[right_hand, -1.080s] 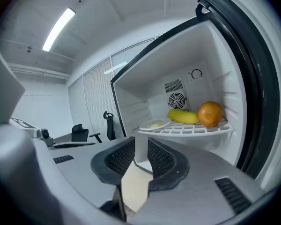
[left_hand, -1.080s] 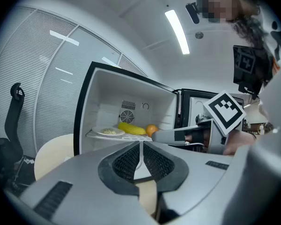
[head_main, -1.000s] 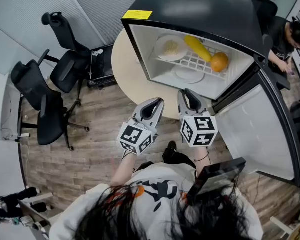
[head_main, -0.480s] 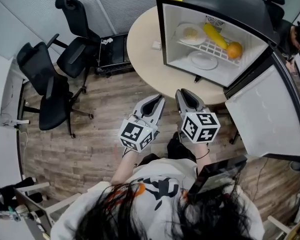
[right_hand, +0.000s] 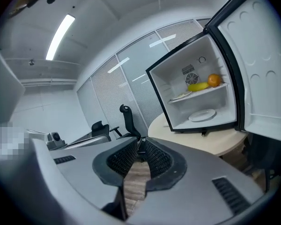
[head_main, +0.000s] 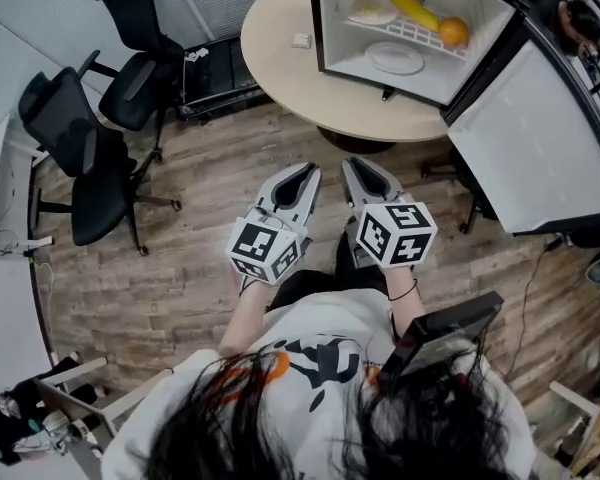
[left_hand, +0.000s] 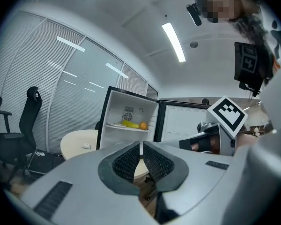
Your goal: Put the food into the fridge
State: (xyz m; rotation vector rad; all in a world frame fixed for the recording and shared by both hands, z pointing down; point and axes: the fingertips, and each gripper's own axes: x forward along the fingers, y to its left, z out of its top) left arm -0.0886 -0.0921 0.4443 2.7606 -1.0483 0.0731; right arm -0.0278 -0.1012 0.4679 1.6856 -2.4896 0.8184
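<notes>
The small black fridge [head_main: 325,18] stands open on a round table. On its wire shelf are a plate of food [head_main: 367,8], a long yellow item [head_main: 416,9] and an orange [head_main: 454,31]. An empty white plate [head_main: 395,58] lies on the fridge floor. My left gripper [head_main: 305,173] and right gripper [head_main: 355,165] are side by side over the wooden floor, well short of the table. Both are shut with nothing between the jaws. In the right gripper view the fridge [right_hand: 178,97] lies ahead to the right, and in the left gripper view the fridge [left_hand: 113,121] is straight ahead.
The fridge door [head_main: 530,138] swings wide open to the right. The round beige table [head_main: 280,68] carries a small white object [head_main: 300,40]. Two black office chairs [head_main: 80,158] [head_main: 140,78] stand at the left. A seated person [head_main: 580,18] is at the top right.
Both grippers have drawn back from the fridge together, still side by side. The fridge and table now sit farther off, at the top of the head view.
</notes>
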